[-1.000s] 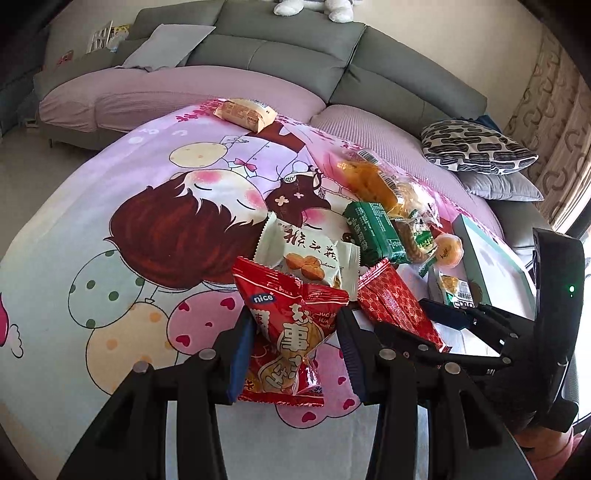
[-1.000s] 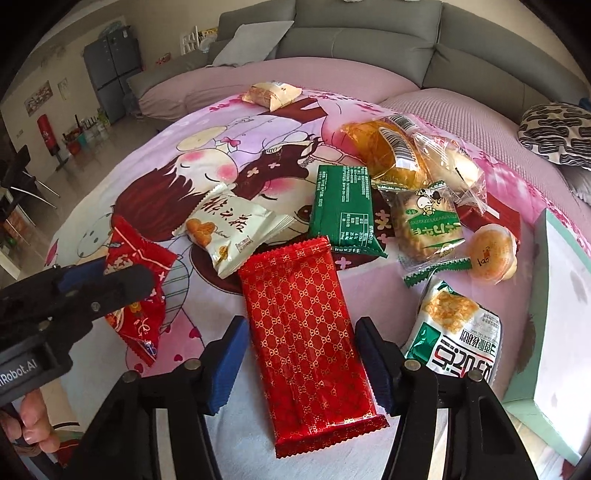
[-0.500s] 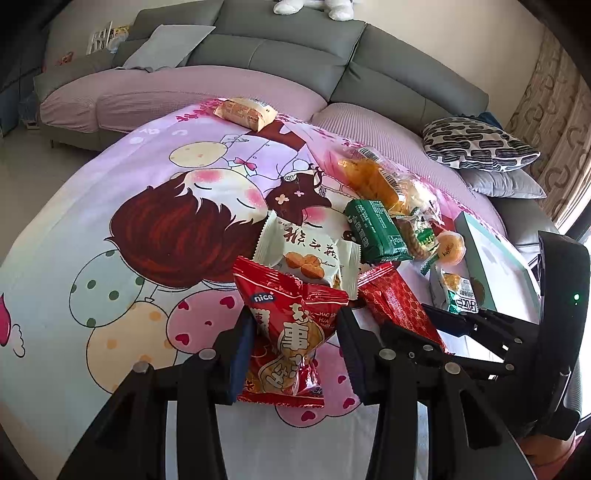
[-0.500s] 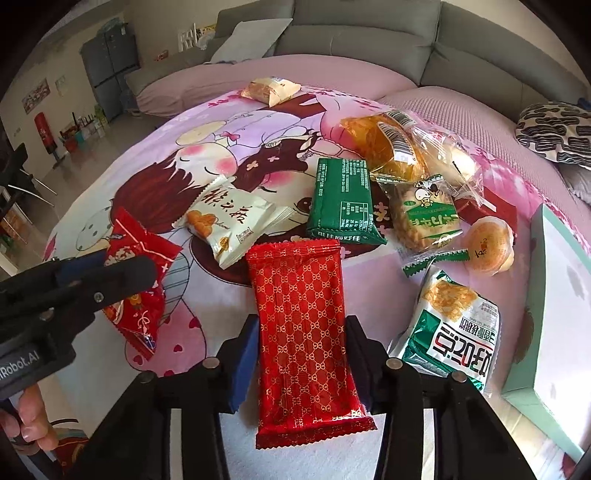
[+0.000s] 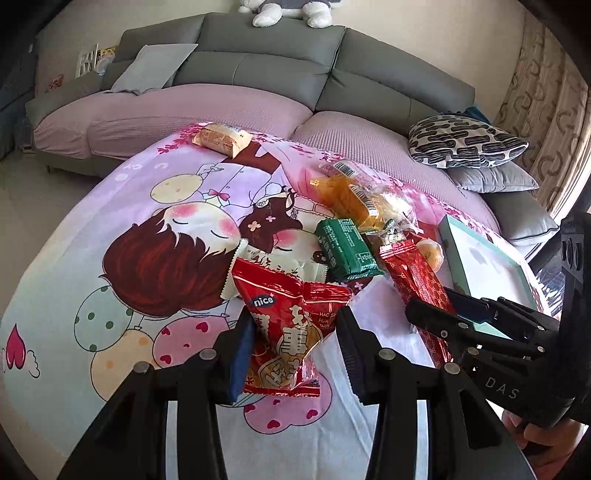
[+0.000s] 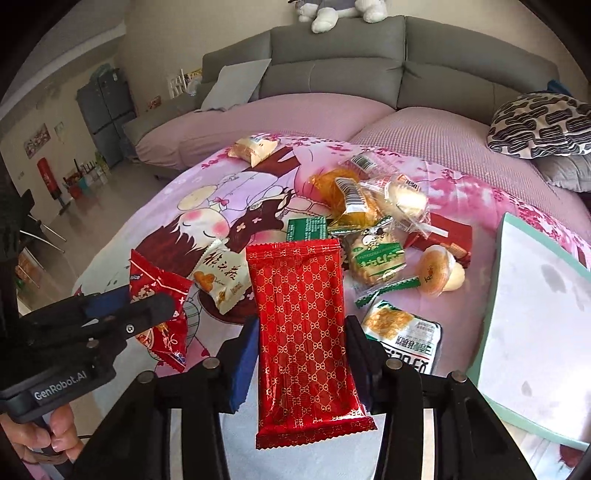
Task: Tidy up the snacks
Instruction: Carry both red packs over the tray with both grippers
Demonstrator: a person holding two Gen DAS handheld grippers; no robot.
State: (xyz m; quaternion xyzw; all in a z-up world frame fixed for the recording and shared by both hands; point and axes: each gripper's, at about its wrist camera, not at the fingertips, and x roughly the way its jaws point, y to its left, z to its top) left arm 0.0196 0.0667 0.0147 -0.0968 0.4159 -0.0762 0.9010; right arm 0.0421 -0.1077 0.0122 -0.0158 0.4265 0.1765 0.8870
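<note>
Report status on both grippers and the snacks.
Left gripper shut on red nice snack bag. Right gripper shut on red gold-patterned packet. Both lifted clear; nothing in the way.

So the red patterned wafer pack (image 6: 303, 332) covers most of the green packet (image 6: 306, 228) at 12 o'clock of it in the right wrist view, only its top strip shows. The teal box (image 6: 535, 332) at 3 o'clock runs off the edge, and the plush toy (image 6: 332, 13) at 12 on the sofa back is cut off at the top. In the left wrist view the red nice bag (image 5: 291, 325) hides the lower part of the white snack pouch (image 5: 280, 264), and the print on that pouch is too small to read.
</note>
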